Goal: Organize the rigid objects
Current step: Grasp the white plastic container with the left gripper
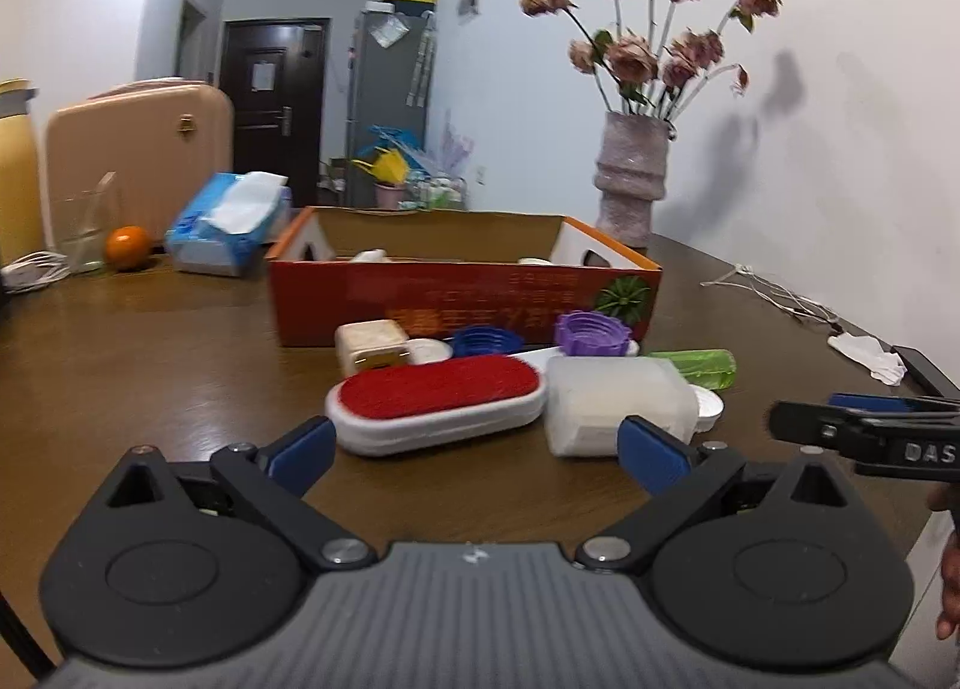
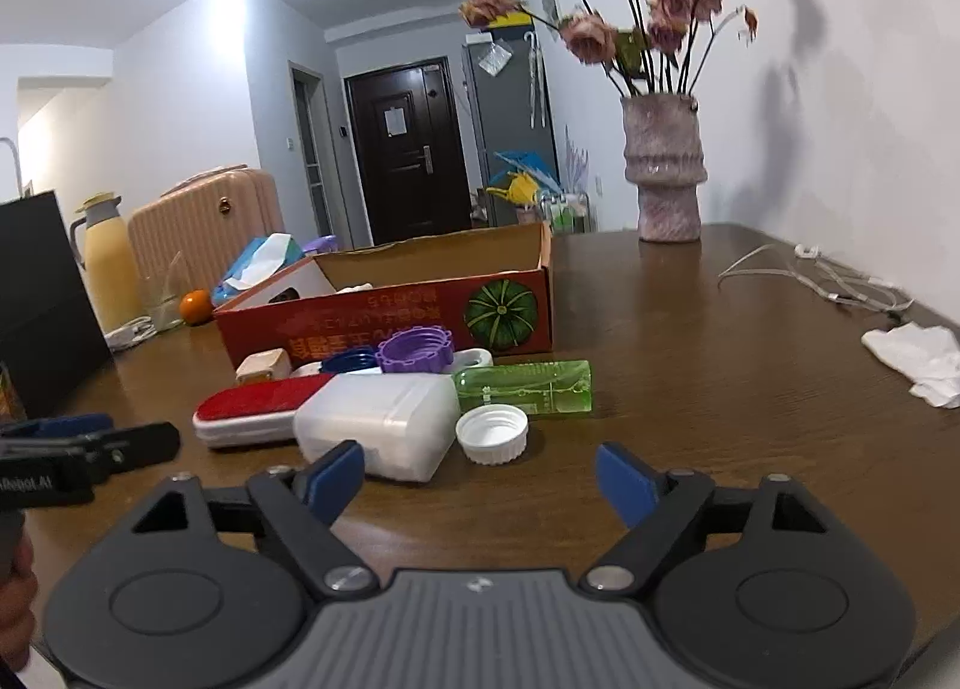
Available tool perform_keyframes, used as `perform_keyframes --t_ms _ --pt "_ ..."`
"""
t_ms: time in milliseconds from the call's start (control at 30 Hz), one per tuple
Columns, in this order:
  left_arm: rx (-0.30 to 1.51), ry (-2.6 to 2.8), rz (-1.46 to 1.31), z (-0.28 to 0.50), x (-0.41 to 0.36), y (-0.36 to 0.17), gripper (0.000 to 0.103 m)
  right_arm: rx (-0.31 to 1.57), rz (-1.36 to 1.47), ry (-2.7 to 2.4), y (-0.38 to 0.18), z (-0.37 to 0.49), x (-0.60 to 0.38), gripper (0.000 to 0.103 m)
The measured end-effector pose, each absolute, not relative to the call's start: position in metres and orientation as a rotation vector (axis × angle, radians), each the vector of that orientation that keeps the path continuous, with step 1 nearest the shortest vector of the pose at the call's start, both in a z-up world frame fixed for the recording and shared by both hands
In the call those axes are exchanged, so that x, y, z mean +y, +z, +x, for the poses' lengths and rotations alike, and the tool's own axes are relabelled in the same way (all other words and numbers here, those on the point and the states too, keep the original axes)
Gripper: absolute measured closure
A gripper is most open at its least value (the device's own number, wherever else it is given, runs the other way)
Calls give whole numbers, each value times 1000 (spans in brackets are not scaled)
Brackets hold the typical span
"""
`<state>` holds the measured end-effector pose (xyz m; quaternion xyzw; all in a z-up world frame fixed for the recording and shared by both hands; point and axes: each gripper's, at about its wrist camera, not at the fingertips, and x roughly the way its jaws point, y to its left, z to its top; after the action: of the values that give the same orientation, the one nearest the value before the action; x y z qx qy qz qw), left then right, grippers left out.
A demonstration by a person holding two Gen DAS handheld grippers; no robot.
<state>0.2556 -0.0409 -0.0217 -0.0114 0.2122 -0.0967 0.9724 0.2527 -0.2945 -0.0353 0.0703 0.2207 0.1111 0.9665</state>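
Note:
A pile of small rigid objects lies on the brown table in front of an orange cardboard box [image 1: 462, 293] [image 2: 390, 317]. It holds a red-topped white brush [image 1: 438, 404] [image 2: 258, 407], a translucent white container [image 1: 618, 404] [image 2: 378, 422], a white cap [image 2: 492, 434], a green bottle [image 2: 525, 387] [image 1: 699, 366], a purple lid [image 1: 591, 334] [image 2: 414, 350], a blue lid [image 1: 486, 341] [image 2: 348, 360] and a beige cube [image 1: 372, 346] [image 2: 262, 365]. My left gripper [image 1: 477, 458] is open just short of the brush and container. My right gripper [image 2: 480, 479] is open just short of the white cap.
A vase of dried roses [image 1: 630, 179] [image 2: 663, 167] stands behind the box. White cables [image 2: 822, 281] and a crumpled tissue [image 2: 918, 356] lie at the right. A tissue pack [image 1: 231, 224], an orange [image 1: 127, 247], a glass [image 1: 84, 227] and a yellow flask [image 2: 108, 269] stand at the left.

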Motion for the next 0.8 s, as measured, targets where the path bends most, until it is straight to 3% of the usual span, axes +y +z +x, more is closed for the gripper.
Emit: perform_keyframes --t_ms 133,233,367,500,800 --pt "468 -271 -46 284 -58 -22 28 487 239 285 -37 281 -296 44" --pt "503 -327 -84 308 -67 -23 36 512 289 317 -38 303 -296 55" --pt "597 -389 -183 341 -70 -31 57 536 337 364 -41 326 -295 84" --pt "668 -423 -316 363 -62 -40 59 564 423 399 -48 345 -295 87" --pt "668 -421 -318 359 -60 -37 66 593 476 425 -49 354 -301 91"
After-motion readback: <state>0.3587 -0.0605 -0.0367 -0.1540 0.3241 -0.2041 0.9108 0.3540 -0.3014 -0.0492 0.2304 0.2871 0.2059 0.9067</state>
